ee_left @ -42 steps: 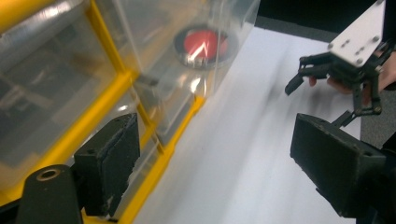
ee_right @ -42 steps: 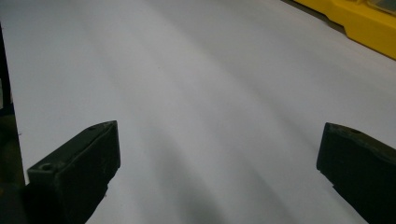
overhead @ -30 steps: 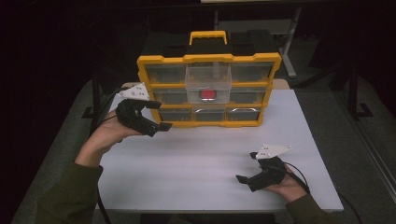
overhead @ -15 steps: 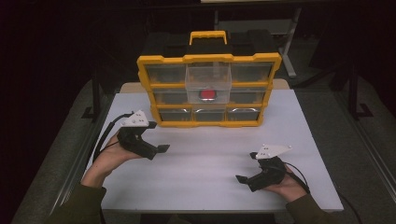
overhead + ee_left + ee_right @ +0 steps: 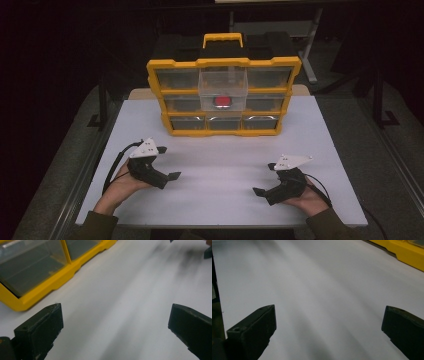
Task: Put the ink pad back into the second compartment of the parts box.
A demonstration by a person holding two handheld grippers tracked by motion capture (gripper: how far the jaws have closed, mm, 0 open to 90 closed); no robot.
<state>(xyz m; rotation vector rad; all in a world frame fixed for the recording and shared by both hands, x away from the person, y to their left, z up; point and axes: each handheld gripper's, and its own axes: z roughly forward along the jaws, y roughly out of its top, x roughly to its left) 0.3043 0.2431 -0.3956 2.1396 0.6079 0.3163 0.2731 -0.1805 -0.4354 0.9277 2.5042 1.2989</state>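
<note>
Yellow organizer (image 5: 224, 97) is set at the table's (image 5: 220, 170) far edge, its long axis parallel to it. Left hand-held gripper (image 5: 172, 176) is placed slightly nearer than right hand-held gripper (image 5: 258, 191); both are held apart, empty.

left gripper (image 5: 167, 176) jaws just opened wide, right gripper (image 5: 263, 192) gaping, both low

Dim, dark surround; table (image 5: 220, 165) lit, gripper views perhaps motion-blurred.

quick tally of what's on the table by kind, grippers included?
Yellow drawer organizer: 1
Clear drawers in it, one pulled out with a red thing inside: 9
Grippers, left gripper and right gripper, both open and empty: 2
Total: 12, on the white table.
</note>
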